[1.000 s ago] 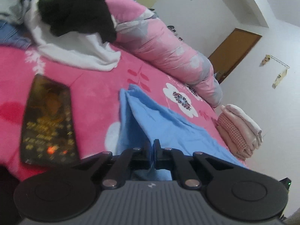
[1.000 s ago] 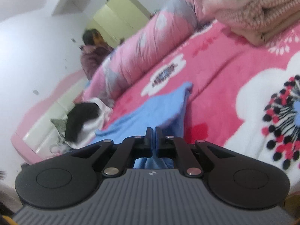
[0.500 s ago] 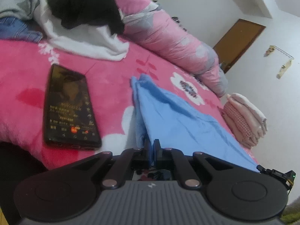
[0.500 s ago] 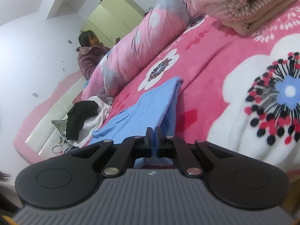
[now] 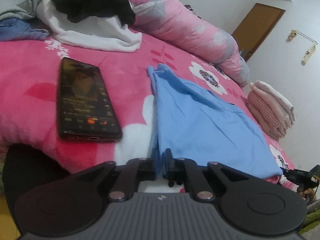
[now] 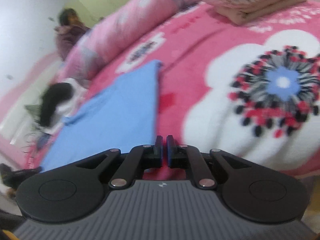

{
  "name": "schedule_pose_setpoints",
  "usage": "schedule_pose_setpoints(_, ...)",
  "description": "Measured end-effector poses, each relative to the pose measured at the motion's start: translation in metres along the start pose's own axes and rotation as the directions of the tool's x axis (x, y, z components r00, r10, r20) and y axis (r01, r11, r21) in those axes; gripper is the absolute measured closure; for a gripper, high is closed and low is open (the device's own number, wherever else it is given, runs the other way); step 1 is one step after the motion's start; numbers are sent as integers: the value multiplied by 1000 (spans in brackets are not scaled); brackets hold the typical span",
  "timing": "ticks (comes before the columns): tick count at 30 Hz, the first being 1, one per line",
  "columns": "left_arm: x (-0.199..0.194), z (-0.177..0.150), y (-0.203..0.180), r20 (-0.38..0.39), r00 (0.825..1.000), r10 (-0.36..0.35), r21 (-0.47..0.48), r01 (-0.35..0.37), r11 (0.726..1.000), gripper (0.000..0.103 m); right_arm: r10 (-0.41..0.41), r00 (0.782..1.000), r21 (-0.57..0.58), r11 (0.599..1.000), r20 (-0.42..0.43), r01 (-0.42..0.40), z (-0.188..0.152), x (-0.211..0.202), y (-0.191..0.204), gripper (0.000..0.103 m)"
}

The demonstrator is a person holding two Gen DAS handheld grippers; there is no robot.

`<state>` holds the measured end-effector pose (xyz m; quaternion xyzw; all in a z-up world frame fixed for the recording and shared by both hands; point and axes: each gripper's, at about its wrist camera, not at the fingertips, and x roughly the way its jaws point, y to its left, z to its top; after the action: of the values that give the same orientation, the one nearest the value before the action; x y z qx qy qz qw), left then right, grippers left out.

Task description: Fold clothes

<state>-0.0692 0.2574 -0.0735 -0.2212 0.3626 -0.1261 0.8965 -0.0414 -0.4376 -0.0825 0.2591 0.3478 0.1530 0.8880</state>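
Note:
A light blue garment lies folded lengthways and flat on the pink flowered blanket. My left gripper is at its near left corner. Its jaws are opening, and the cloth's folded edge still runs into the gap between them. In the right wrist view the same blue garment stretches away to the left. My right gripper is at its near right corner with its jaws opening. The narrow gap shows pink blanket, and the cloth ends just beside the left finger.
A black phone lies screen up left of the garment. Unfolded black, white and denim clothes are heaped at the back left. A rolled pink quilt lines the far side. Folded pink clothes are stacked at the right. A person sits beyond the bed.
Both grippers dropped to the bed's near edge and laid the blue garment flat. The left jaws have parted around the cloth. The cloth has come out of the right jaws.

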Motion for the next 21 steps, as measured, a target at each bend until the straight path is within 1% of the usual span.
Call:
schedule_pose_setpoints(1,-5,2,-1,13,1000,11,3,-11,1000,81,-13,1000,-2,1000,11,13,1,-4,0,98)
schedule_pose_setpoints(3,-18,6,-6,51,998,30,37,-32,999,74,-38,998,-14,999,42,38,5,-14,3,98)
schedule_pose_setpoints(4,-25,8,-9,72,997,39,56,-43,998,72,-47,997,-21,999,64,49,8,-19,4,98)
schedule_pose_setpoints(6,-34,17,-17,117,992,37,89,-48,995,71,-68,993,-56,996,96,73,18,-24,12,98)
schedule_pose_setpoints(7,-37,21,-21,135,990,28,103,-42,994,71,-77,991,-83,993,107,86,23,-24,18,98)
schedule_pose_setpoints(8,-35,26,-27,143,990,10,119,-27,993,71,-68,991,-116,990,115,82,30,-20,27,98)
schedule_pose_setpoints(10,-24,34,-42,140,989,-39,162,16,987,71,-26,994,-187,981,109,46,46,-3,48,98)
schedule_pose_setpoints(12,-4,37,-60,114,990,-87,210,62,976,70,24,996,-288,958,81,0,60,24,77,98)
schedule_pose_setpoints(14,19,36,-73,80,991,-106,247,84,965,69,69,997,-396,916,17,-57,70,59,111,98)
schedule_pose_setpoints(16,41,30,-81,46,994,-103,277,86,957,69,99,993,-490,864,-61,-117,74,96,145,98)
schedule_pose_setpoints(18,58,24,-84,25,996,-84,296,73,952,70,106,982,-583,793,-155,-178,72,134,183,98)
schedule_pose_setpoints(20,66,20,-81,22,998,-64,296,54,954,70,97,965,-668,704,-245,-241,65,173,219,98)
schedule_pose_setpoints(21,68,19,-78,25,998,-62,287,52,956,70,87,957,-700,665,-275,-261,60,189,233,98)
